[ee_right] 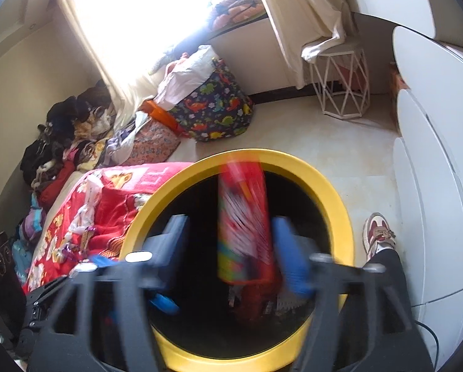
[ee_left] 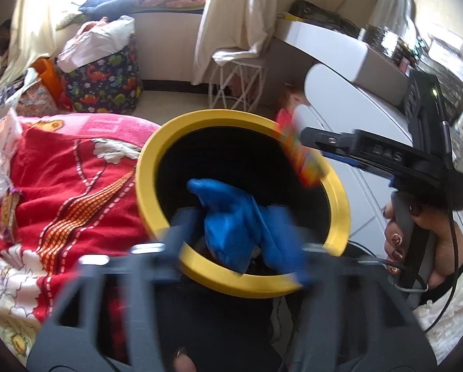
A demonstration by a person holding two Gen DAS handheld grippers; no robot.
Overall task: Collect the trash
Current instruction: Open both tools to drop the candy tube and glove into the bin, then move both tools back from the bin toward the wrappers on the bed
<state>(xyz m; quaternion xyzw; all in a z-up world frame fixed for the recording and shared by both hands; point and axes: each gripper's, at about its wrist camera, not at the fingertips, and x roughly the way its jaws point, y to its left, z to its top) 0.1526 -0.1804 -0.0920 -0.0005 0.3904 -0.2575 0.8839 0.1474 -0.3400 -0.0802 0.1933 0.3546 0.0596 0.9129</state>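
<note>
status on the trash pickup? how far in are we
Done: can't tell; the yellow-rimmed black bin interior is dark. In hand: left gripper holds a crumpled blue wrapper, right gripper a red printed wrapper, both over the opening. Left: small wrappers on the red blanket.

Daylight pours through the window (ee_right: 157,9) behind the curtains and blows out to pure white in my right view. Both my left tool (ee_left: 234,226) and right tool (ee_right: 231,248) smear with motion blur, as does the red wrapper (ee_right: 243,226). The bin (ee_left: 336,186) interior stays black; fisheye bends every edge
</note>
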